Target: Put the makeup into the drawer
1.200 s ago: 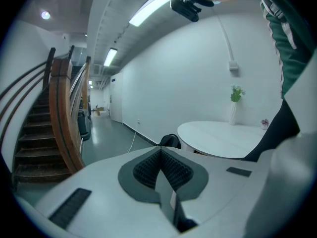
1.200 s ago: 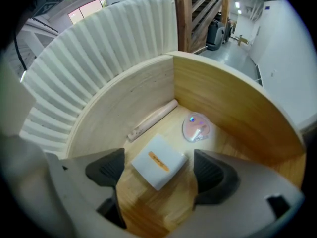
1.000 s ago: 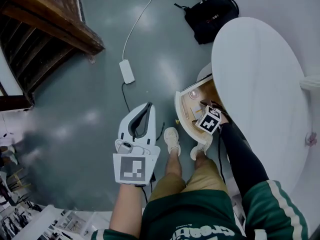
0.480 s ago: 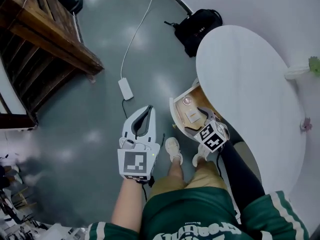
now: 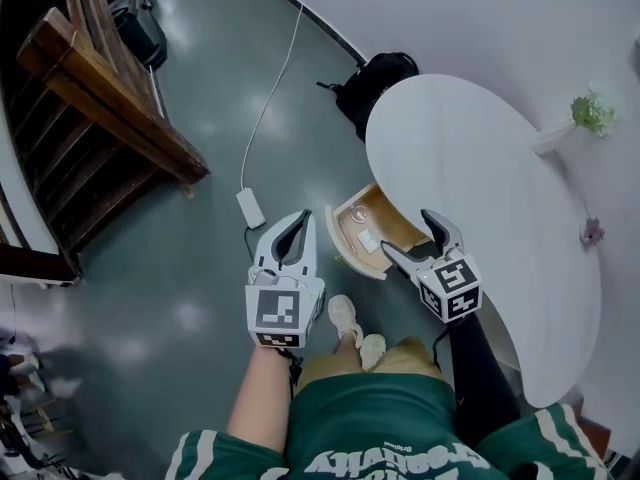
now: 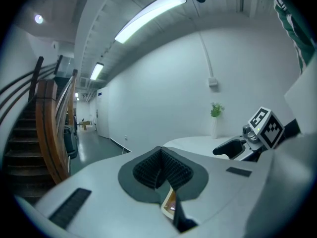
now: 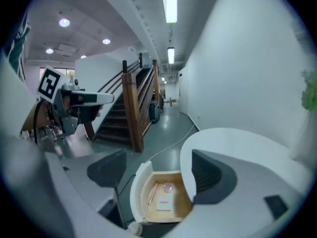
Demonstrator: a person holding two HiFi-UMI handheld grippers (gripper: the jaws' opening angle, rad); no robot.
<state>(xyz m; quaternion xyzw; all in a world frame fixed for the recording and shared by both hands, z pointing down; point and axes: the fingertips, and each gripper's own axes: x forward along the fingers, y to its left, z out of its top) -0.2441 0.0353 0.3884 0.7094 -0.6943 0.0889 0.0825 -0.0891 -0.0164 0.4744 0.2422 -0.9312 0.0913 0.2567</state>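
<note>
One drawer, pulled open from under the counter at its 8 o'clock edge: curved white front, bare wood inside. Holds the makeup, three pieces in all, lying flat on the wood and apart from one another. At 9 o'clock in the right gripper view, one slim stick, maybe a pencil, too small to say. At 12 o'clock, one round pinkish disc. At 6 o'clock, one flat white card.

Two grippers, both up off the floor, neither touching the drawer. Left gripper: fingers clenched pad to pad, nothing between them, at 9 o'clock of the drawer in the head view. Right gripper: fingers released, spread wide and empty, above the drawer's 3 o'clock side, with the open drawer seen through the gap in its own view.

On the counter, two things, well apart: one vase with a green sprig at 2 o'clock, and one small pink thing at 3 o'clock, near the rim.

On the floor: one black bag at the counter's 11 o'clock, and one white adapter on a cable at the drawer's 10 o'clock. One wooden staircase at 10 o'clock of the head view.
</note>
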